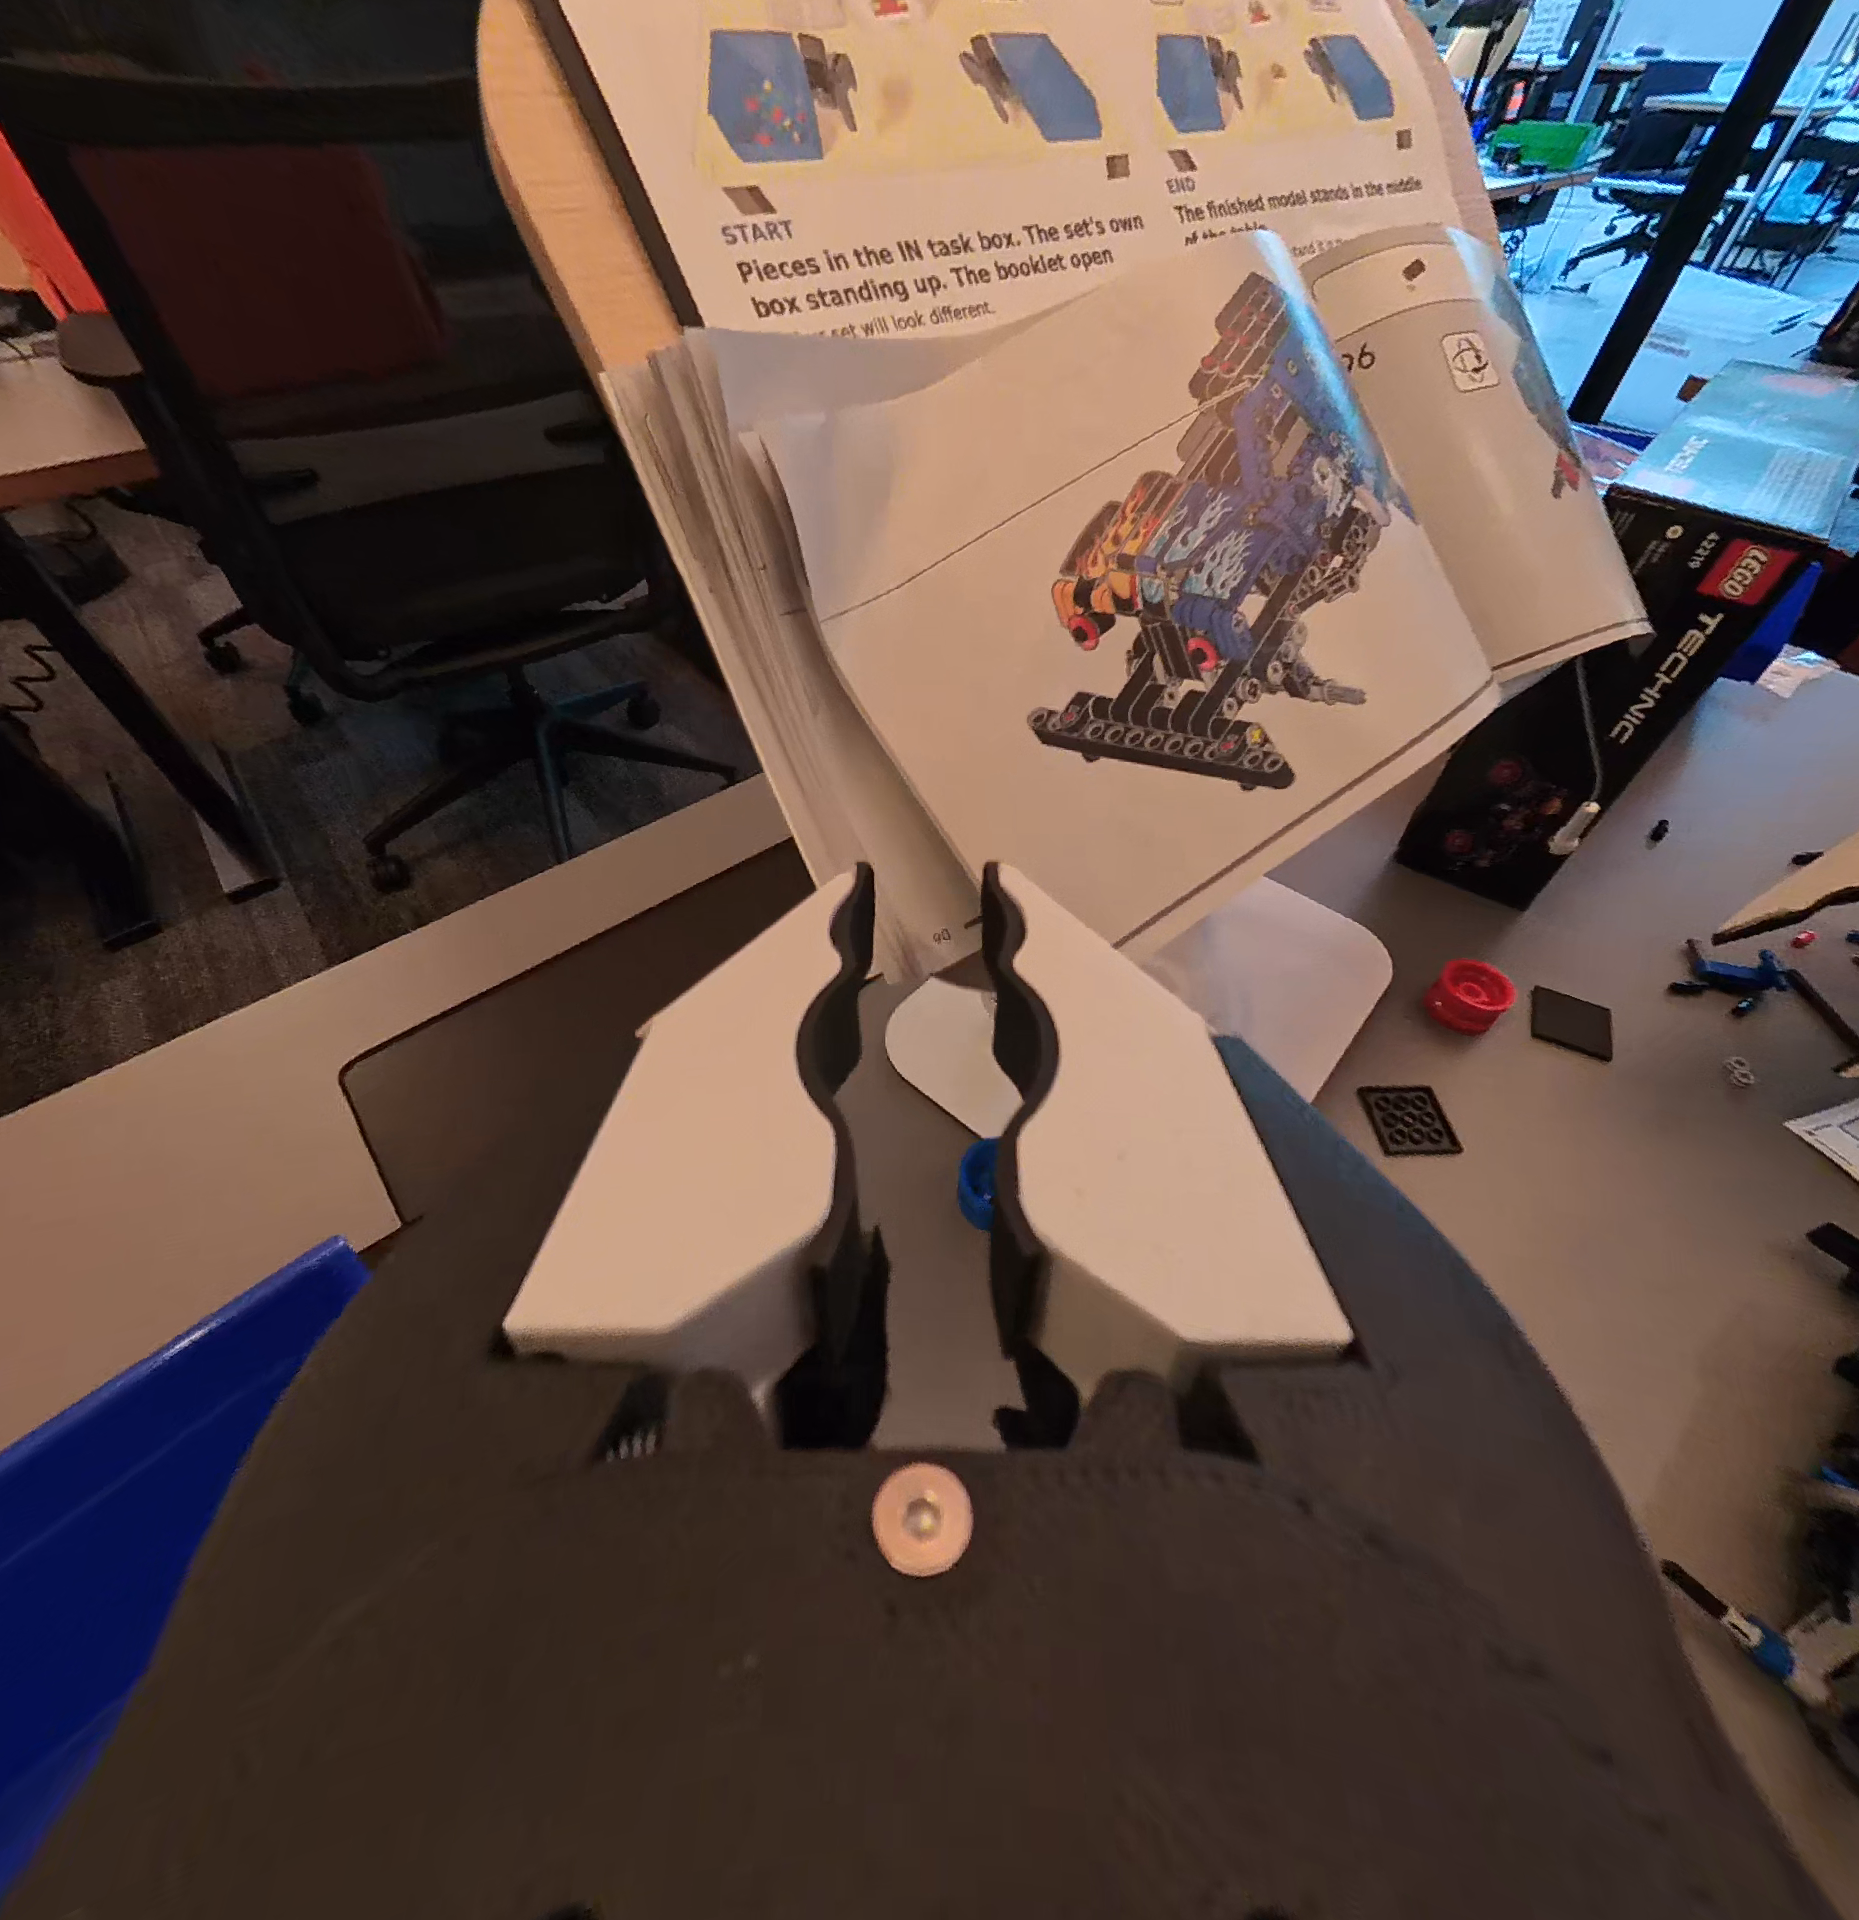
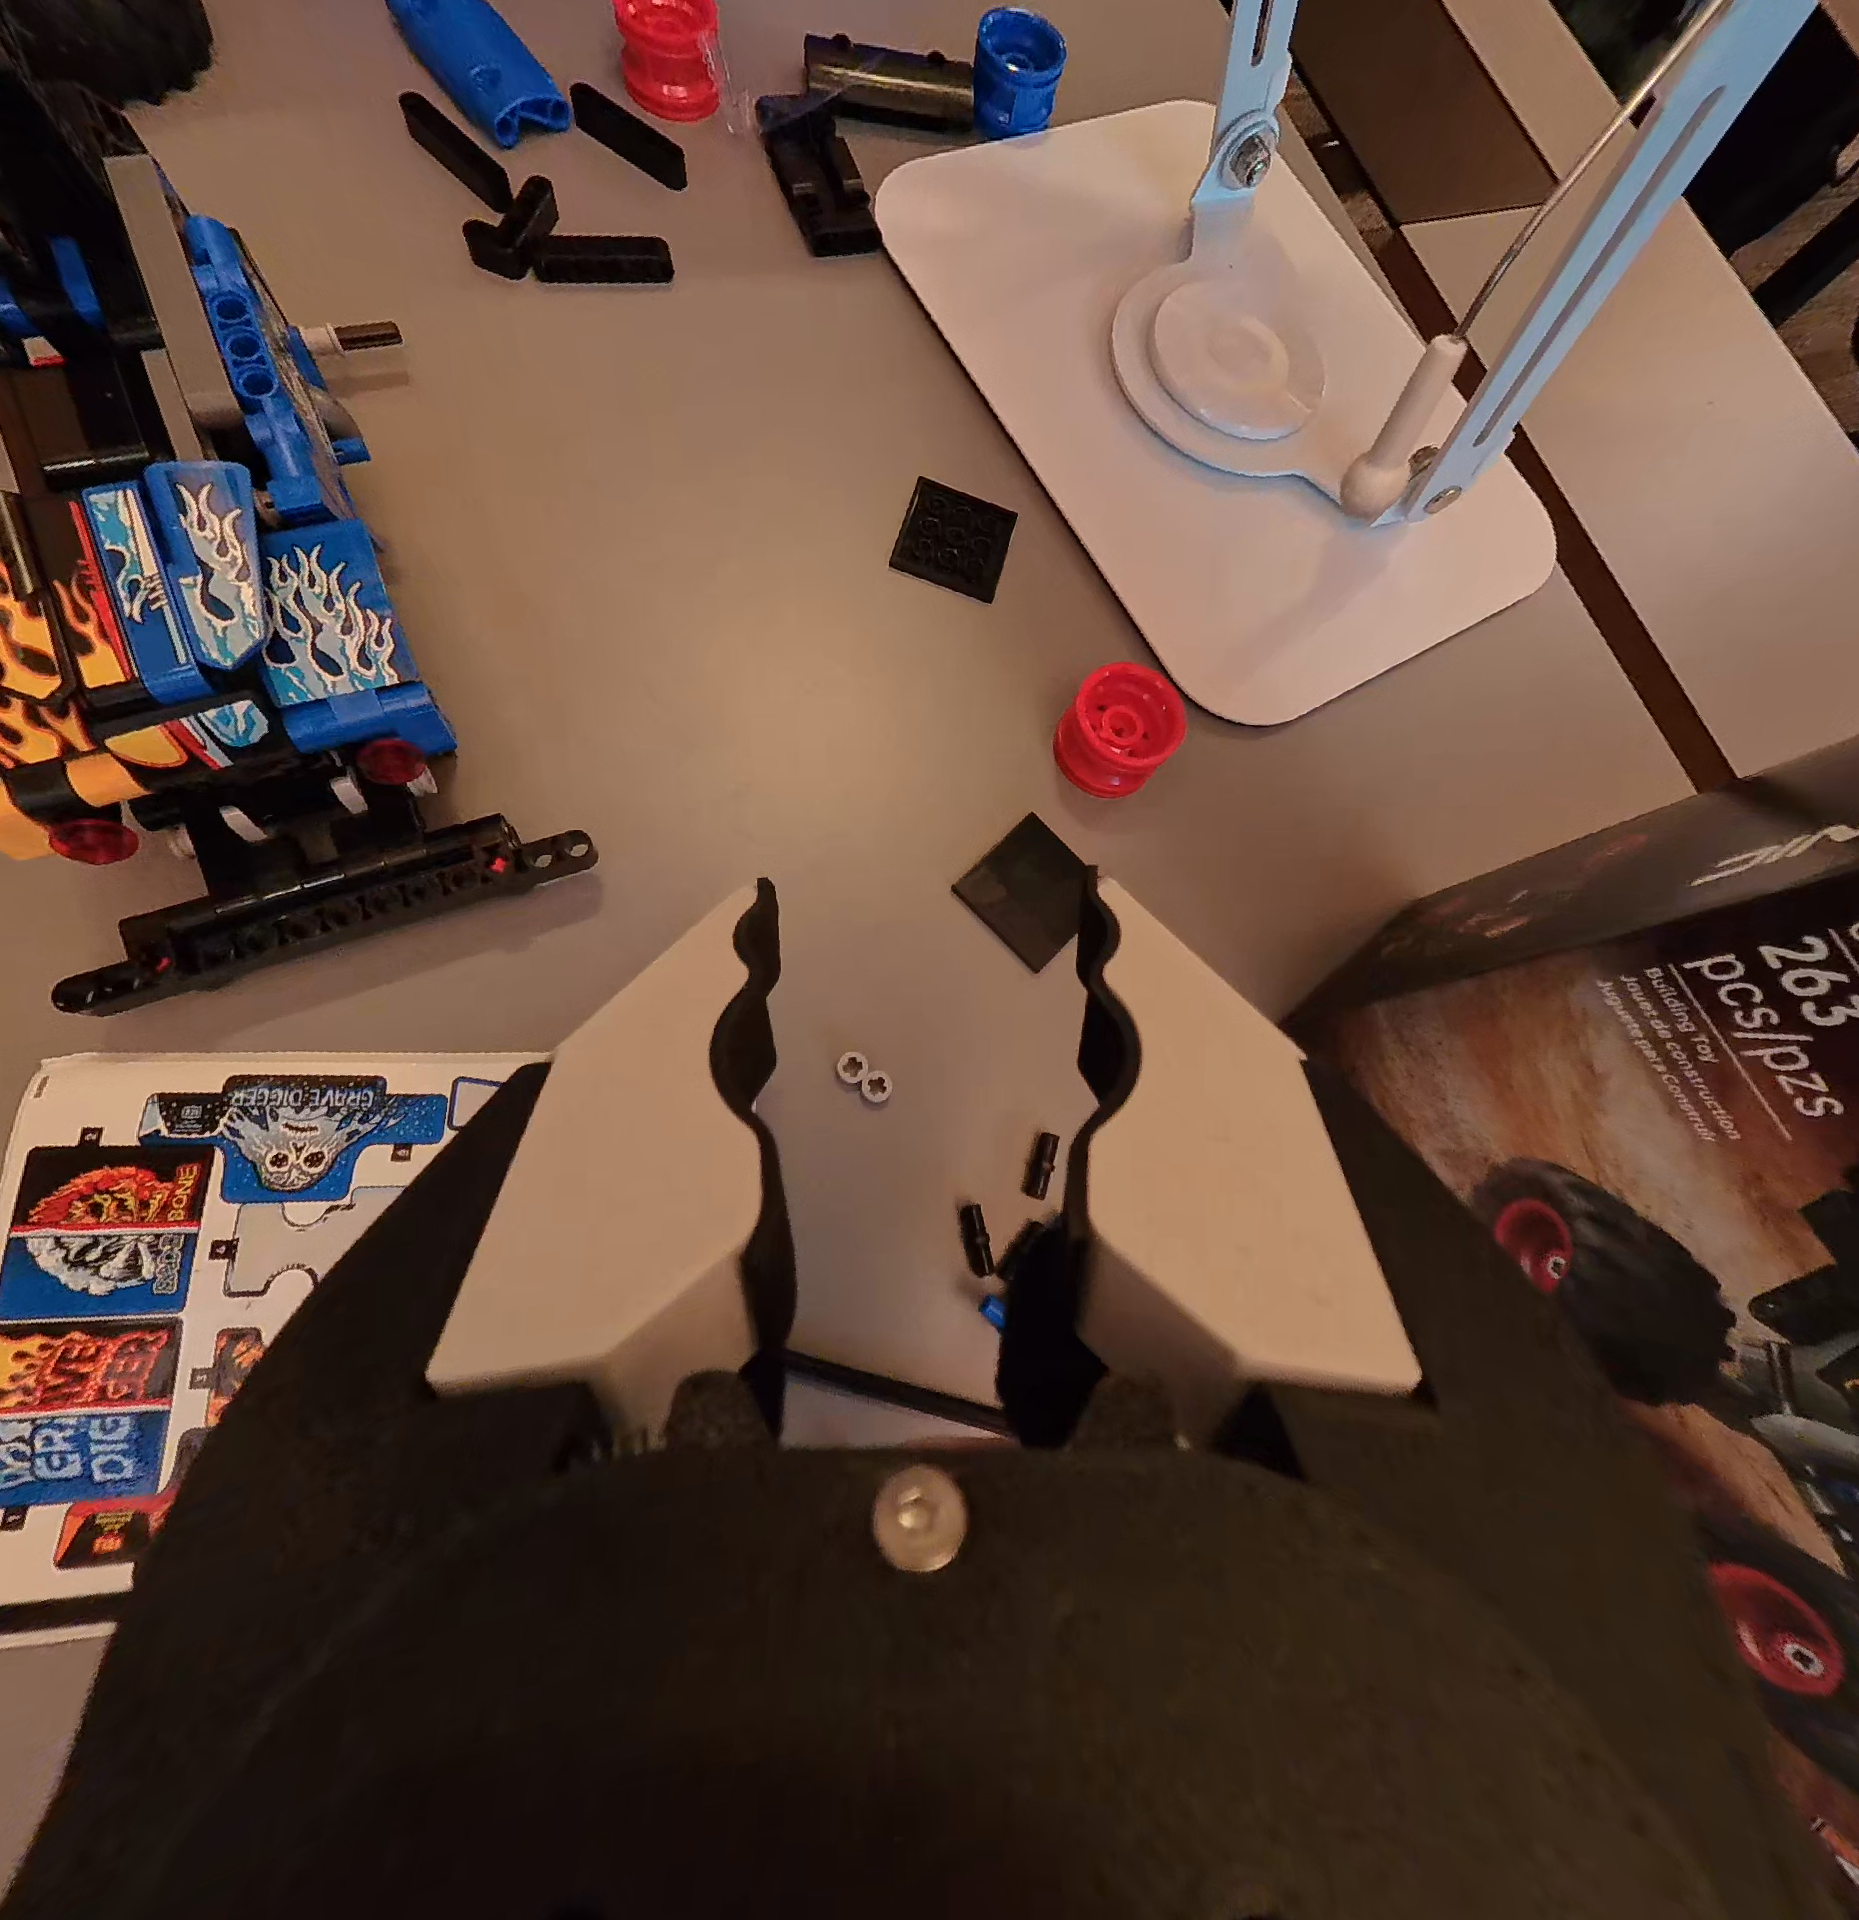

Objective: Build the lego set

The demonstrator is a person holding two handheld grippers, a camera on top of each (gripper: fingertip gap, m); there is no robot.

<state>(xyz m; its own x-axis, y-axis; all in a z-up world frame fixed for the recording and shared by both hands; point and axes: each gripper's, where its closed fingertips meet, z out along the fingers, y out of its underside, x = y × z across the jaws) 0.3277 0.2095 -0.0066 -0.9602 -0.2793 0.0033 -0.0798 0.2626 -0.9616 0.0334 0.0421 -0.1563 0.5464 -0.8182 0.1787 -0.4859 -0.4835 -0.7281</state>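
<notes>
Grey tabletop [image 2: 696, 540]: right gripper [image 2: 930, 914] open, empty; left gripper [image 1: 925, 894] narrowly parted at booklet page [image 1: 1060, 582]. Light, rigid red plastic wheel hub [image 2: 1120, 729] at one o'clock — grip across its rim.

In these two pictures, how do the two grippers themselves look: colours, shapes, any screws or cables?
Both look alike. The left gripper and the right gripper each have a rough black body, with one silver screw in the middle, and two pale grey wedge-shaped fingers. The fingers' inner faces carry wavy black pads. No cables, markings, or sleeves show.
</notes>
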